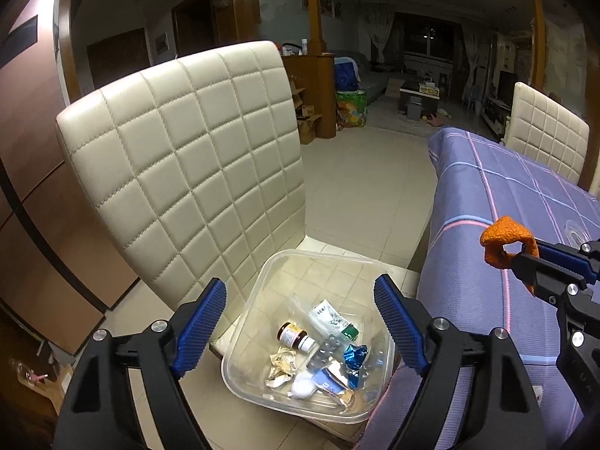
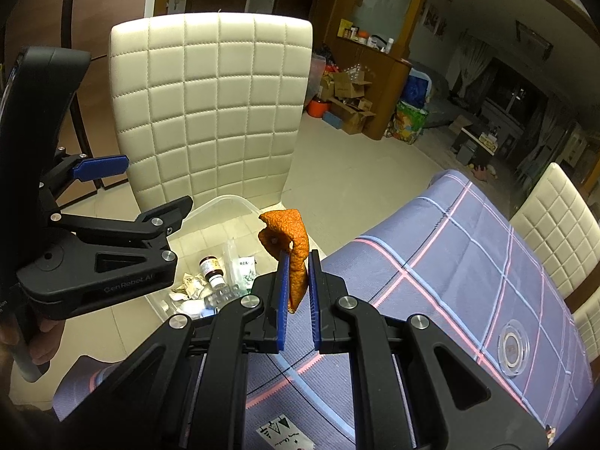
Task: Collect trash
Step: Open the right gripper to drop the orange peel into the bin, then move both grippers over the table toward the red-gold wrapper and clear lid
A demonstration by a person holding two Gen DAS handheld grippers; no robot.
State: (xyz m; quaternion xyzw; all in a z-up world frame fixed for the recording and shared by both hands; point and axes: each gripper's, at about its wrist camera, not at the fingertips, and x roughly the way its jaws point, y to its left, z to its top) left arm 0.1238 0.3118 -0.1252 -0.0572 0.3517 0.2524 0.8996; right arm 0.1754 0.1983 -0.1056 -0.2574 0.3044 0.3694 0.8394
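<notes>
The orange peel [image 2: 292,247] is pinched between the pads of the right hand-held gripper [image 2: 298,285] and held in the air over the tabletop [image 2: 468,262] edge, just short of the clear bin [image 1: 258,356] on the chair [image 1: 187,157] seat. By the look of it, the step in hand is the carry: the peel is picked up but not yet binned. Next the gripper should travel left until the peel hangs above the bin's mouth, then part its jaws. The left hand-held gripper [image 1: 300,322] hovers over the bin, jaws wide apart and empty. Count: one peel, one bin, two chairs, one small brown bottle [image 1: 295,337], one blue foil wrapper [image 1: 354,356]; the other scraps are too jumbled to count.
</notes>
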